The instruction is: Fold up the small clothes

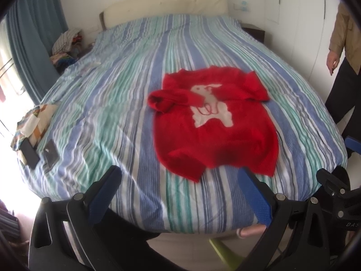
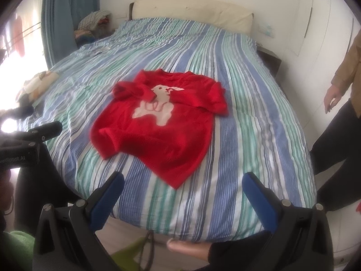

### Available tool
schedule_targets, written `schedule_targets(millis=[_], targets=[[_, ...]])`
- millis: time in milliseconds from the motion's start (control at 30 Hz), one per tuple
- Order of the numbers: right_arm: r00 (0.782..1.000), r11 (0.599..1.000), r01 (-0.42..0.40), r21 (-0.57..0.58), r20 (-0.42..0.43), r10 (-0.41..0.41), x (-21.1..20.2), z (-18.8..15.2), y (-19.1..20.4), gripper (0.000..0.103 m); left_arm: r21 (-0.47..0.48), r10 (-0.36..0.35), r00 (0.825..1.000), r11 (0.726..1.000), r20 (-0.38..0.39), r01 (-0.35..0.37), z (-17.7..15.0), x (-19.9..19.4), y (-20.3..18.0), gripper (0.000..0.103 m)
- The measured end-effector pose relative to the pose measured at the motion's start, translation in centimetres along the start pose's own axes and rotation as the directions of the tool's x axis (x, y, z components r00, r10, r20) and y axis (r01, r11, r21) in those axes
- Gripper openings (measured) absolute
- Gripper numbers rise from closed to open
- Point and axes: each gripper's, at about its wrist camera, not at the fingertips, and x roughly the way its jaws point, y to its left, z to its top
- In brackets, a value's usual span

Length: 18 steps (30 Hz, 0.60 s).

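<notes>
1. Right now I see the small red knitted sweater with a white rabbit motif [image 1: 214, 122] [image 2: 162, 122] lying flat near the foot of the blue, green and white striped bedspread [image 1: 112, 103] [image 2: 248, 117], both sleeves folded in over the chest.
2. My left gripper [image 1: 180, 194] hovers just short of the hem, fingers spread wide, holding nothing.
3. My right gripper [image 2: 183, 199] hangs near the hem too, fingers likewise spread and empty.
4. Beside the bed stands a person in a tan jacket [image 1: 345, 45] [image 2: 352, 72].
</notes>
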Motion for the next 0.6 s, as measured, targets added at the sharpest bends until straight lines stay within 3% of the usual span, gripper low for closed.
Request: schedule_targets(millis=[233,433,600], targets=[[1.000,1.000,0.001,0.001,0.002,-0.001,0.0,0.1,-0.1,0.103,0.020,-0.013,1.000,1.000,0.010,0.012,0.2,0.2,-0.1,0.102],[1.000,1.000,0.005,-0.010,0.011,-0.005,0.0,0.3,0.0,0.103,-0.011,0.034,0.995,0.999,0.096,-0.033,2.4,-0.5,2.2,0.102],[1.000,1.000,0.006,-0.011,0.003,-0.006,0.0,0.0,0.2,0.103,-0.061,-0.031,0.999,0.998,0.038,0.033,1.6,0.5,2.5,0.102]])
